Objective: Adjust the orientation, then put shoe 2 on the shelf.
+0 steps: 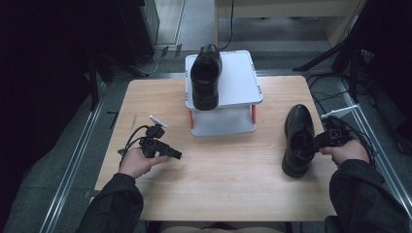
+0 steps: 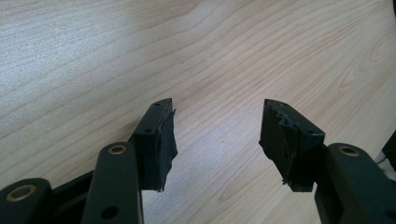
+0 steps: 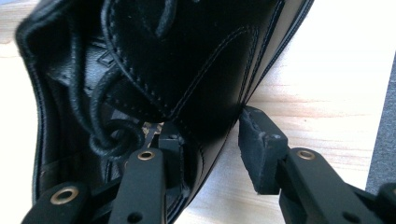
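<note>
Straddling the side wall of the black shoe [image 1: 298,140] on the table's [image 1: 228,179] right, the right gripper [image 3: 210,140] stands unclosed and should clamp squarely before lifting, while the left gripper [image 2: 217,135] idles spread, empty.

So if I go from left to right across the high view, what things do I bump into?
Left gripper → shoe on the white rack → shoe on the table → right gripper, its jaws around that shoe's side.
</note>
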Motion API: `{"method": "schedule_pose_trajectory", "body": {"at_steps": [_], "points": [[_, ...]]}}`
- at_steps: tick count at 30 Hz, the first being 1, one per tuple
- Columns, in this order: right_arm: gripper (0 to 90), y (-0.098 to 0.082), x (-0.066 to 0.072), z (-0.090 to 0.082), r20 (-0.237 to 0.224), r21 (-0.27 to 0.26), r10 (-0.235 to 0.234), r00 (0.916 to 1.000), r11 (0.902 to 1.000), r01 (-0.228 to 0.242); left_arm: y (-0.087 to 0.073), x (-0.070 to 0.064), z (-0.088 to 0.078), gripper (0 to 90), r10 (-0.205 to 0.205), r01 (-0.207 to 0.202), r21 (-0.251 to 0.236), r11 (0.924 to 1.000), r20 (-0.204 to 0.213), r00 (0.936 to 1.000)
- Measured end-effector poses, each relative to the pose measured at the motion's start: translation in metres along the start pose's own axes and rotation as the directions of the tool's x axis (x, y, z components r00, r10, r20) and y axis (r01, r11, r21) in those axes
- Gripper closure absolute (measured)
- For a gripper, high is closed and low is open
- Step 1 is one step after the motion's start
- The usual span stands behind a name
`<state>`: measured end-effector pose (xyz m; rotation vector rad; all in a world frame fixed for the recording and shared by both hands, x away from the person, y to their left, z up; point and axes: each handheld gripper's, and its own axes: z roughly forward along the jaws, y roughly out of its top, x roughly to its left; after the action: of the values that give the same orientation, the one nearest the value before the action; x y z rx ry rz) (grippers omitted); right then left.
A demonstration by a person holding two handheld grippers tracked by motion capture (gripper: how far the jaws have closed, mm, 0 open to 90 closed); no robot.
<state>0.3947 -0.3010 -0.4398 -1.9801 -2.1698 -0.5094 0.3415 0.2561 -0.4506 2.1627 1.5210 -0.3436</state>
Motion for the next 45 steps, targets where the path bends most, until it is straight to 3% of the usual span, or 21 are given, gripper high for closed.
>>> {"method": "schedule_pose_trajectory", "body": {"at_steps": [7, 13, 18, 28, 34, 40, 45], "points": [[63.8, -0.003, -0.002, 0.007, 0.006, -0.029, 0.014, 0.9999, 0.9995, -0.014, 0.000, 0.000, 0.000, 44.4, -0.003, 0.003, -0.001, 1.0000, -0.001, 1.0000], [68.2, 0.000, -0.002, 0.009, 0.018, -0.016, 0.039, 0.9991, 0.9991, -0.039, 0.000, 0.000, 0.001, 44.4, -0.005, 0.005, 0.002, 1.0000, -0.002, 1.0000], [69.4, 0.001, -0.003, 0.013, 0.020, -0.017, 0.029, 0.9994, 0.9994, -0.029, 0.000, 0.000, 0.000, 44.3, -0.004, 0.004, 0.001, 1.0000, -0.002, 1.0000], [78.9, 0.003, -0.006, 0.009, 0.033, -0.008, 0.085, 0.9958, 0.9963, -0.085, 0.000, 0.002, 0.000, 44.4, -0.013, 0.013, -0.003, 0.9999, -0.006, 0.9999], [83.6, 0.007, -0.015, 0.005, 0.025, -0.010, 0.150, 0.9884, 0.9887, -0.149, 0.000, 0.002, 0.000, 44.4, -0.013, 0.013, -0.003, 0.9999, -0.006, 0.9999], [84.6, 0.016, -0.015, -0.003, 0.028, 0.005, 0.163, 0.9863, 0.9866, -0.163, 0.000, 0.003, -0.001, 44.6, -0.021, 0.021, -0.007, 0.9998, -0.002, 0.9998], [84.9, 0.026, -0.005, -0.009, 0.017, 0.007, 0.162, 0.9866, 0.9867, -0.162, 0.000, 0.003, -0.001, 44.7, -0.015, 0.015, -0.009, 0.9998, -0.001, 0.9999]]}}
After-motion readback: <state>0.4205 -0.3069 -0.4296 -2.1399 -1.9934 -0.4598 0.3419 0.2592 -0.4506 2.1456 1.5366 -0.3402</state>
